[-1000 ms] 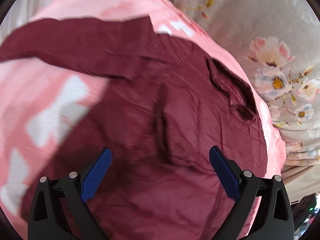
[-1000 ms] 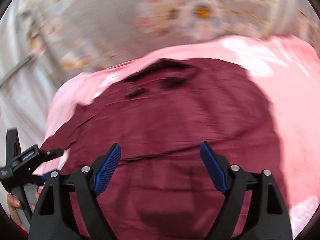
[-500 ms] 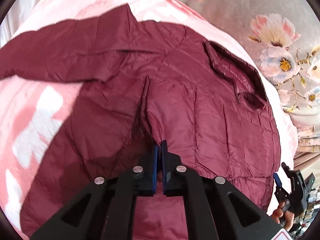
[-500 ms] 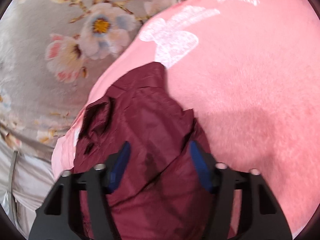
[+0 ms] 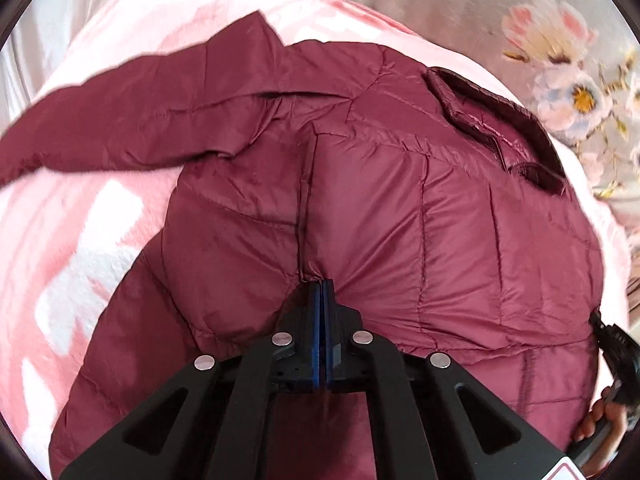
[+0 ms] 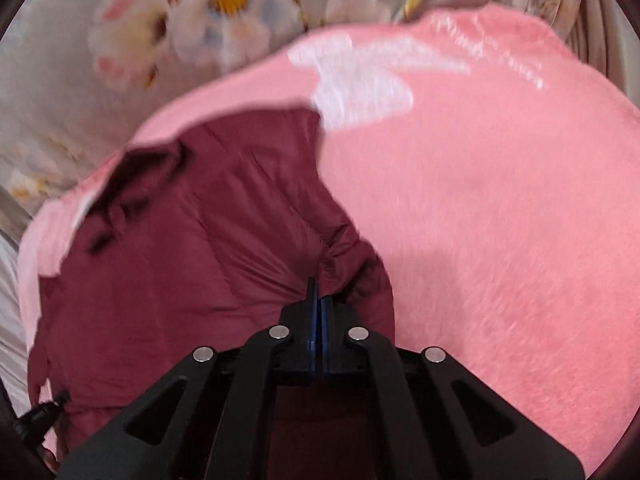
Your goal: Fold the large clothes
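Now the left gripper (image 5: 322, 286) has its blue pads pressed together on a pinch of the maroon quilted jacket (image 5: 400, 220), right at the lower end of the front seam, where the fabric gathers into small folds. The right gripper (image 6: 318, 294) has just been closing and its pads are now together on a bunched fold near the jacket's right edge. The jacket lies spread on a pink blanket (image 6: 500, 220) with white patches, which covers a grey sheet with flowers (image 5: 560, 60). Only the left view shows the dark collar (image 5: 492, 120) and one sleeve (image 5: 140, 120) stretched to the left, and at its right border a hand (image 5: 596, 424) with the other tool. The right view is blurred and shows mostly bare blanket on the right side.
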A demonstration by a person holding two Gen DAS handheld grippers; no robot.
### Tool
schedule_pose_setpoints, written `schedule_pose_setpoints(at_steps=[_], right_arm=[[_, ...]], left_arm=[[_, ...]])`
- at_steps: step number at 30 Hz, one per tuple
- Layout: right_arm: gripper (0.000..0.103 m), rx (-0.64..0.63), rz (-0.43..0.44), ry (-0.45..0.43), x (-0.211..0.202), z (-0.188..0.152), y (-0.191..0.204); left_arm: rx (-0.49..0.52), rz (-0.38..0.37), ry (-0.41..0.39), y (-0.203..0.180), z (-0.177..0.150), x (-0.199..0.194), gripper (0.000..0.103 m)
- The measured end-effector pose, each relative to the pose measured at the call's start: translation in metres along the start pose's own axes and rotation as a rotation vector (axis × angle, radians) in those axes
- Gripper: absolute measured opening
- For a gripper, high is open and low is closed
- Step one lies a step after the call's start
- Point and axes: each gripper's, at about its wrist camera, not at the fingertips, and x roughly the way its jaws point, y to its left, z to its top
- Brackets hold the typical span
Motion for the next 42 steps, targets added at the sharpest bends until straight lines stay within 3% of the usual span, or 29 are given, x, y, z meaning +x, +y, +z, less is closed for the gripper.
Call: schedule_pose_setpoints(at_steps=[4, 6, 9, 13, 18, 23, 30, 33, 35, 37, 39, 42], right_arm=[[0.008, -0.015, -0.074, -0.033, -0.019, -0.002, 0.008], [0.009, -0.036, -0.144, -0.123, -0.050, -0.009, 0.020], [0.012, -0.094, -0.076, -0.188, -0.084, -0.020, 0.051], [0.018, -0.280, 0.068, -0.104, -0.086, -0.045, 0.123], [0.018, -0.397, 0.121, -0.021, -0.057, -0.070, 0.182], [0.018, -0.446, 0.076, 0.035, -0.025, -0.096, 0.192], [0.018, -0.516, -0.001, -0.028, -0.027, -0.114, 0.202], [0.018, -0.542, -0.031, -0.040, -0.028, -0.116, 0.206], [0.018, -0.541, -0.030, -0.040, -0.028, -0.114, 0.205], [0.018, -0.536, -0.024, -0.038, -0.027, -0.113, 0.203], [0.019, -0.537, -0.025, -0.039, -0.028, -0.113, 0.204], [0.019, -0.536, -0.024, -0.039, -0.028, -0.112, 0.203]], left_arm=[[0.044, 0.035, -0.067, -0.006, -0.007, -0.001, 0.003], [0.062, 0.050, -0.104, -0.008, -0.012, -0.002, 0.004], [0.083, 0.076, -0.145, -0.013, -0.018, -0.005, 0.004], [0.099, 0.100, -0.161, -0.016, -0.019, -0.004, 0.005], [0.086, 0.078, -0.171, -0.012, -0.023, -0.005, 0.005], [0.081, 0.057, -0.175, -0.010, -0.024, -0.005, 0.008], [0.068, 0.009, -0.178, -0.007, -0.023, -0.006, 0.015], [-0.001, -0.104, -0.181, 0.009, -0.024, -0.012, 0.031], [-0.072, -0.181, -0.164, 0.027, -0.026, -0.020, 0.034], [-0.141, -0.208, -0.129, 0.046, -0.026, -0.030, 0.036], [-0.217, -0.156, -0.134, 0.072, -0.026, -0.047, 0.048], [-0.343, -0.030, -0.202, 0.132, -0.017, -0.075, 0.060]])
